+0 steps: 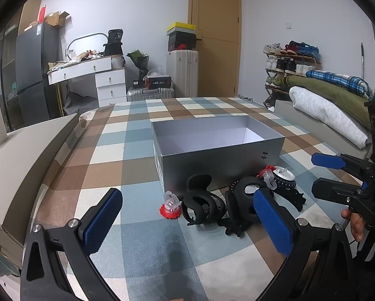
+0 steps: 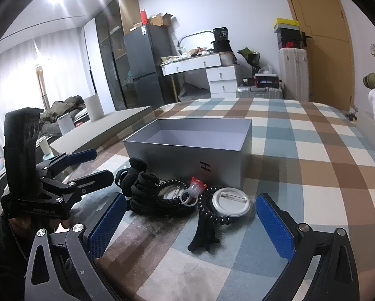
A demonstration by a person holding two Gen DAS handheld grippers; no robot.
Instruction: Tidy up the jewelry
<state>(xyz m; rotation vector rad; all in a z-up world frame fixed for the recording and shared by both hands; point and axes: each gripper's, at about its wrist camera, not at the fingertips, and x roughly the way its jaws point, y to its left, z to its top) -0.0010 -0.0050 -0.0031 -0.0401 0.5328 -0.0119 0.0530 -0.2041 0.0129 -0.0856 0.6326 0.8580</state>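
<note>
Black plastic hair claws (image 1: 202,205) (image 2: 139,183) lie in a small heap on the checked cloth (image 1: 127,145) (image 2: 312,150) of the counter, just in front of an open silver-grey cardboard box (image 1: 220,165) (image 2: 187,150). A second black claw (image 1: 242,200) lies beside the first, and a flat black claw piece (image 2: 202,235) (image 1: 295,195) lies nearer the right gripper. Among them is a black spiral hair tie (image 2: 172,200), coiled like a telephone cord, and a round white pin badge (image 2: 231,204) (image 1: 285,174) lies face down with its metal pin showing. Two small clear plastic rings have red gear-shaped bases: one (image 1: 171,205) stands alone at the left of the heap, the other (image 1: 267,175) (image 2: 196,186) rests on the spiral tie.

The box has smooth matte walls, a pale inside, and a black mark like the letter "H" on its near wall. The cloth is woven in brown, blue-grey and cream squares.

The left gripper (image 1: 187,223) (image 2: 92,165) is held low over the cloth before the heap, its blue textured pads (image 1: 102,223) wide apart and gripping nothing. The right gripper (image 2: 190,225) (image 1: 320,173) also stands open, the pads (image 2: 275,225) on either side of the badge and the flat claw, touching neither.

Behind, shoeboxes (image 1: 181,36) are stacked on a white suitcase; one red box bears a swoosh logo, too small to read further.
</note>
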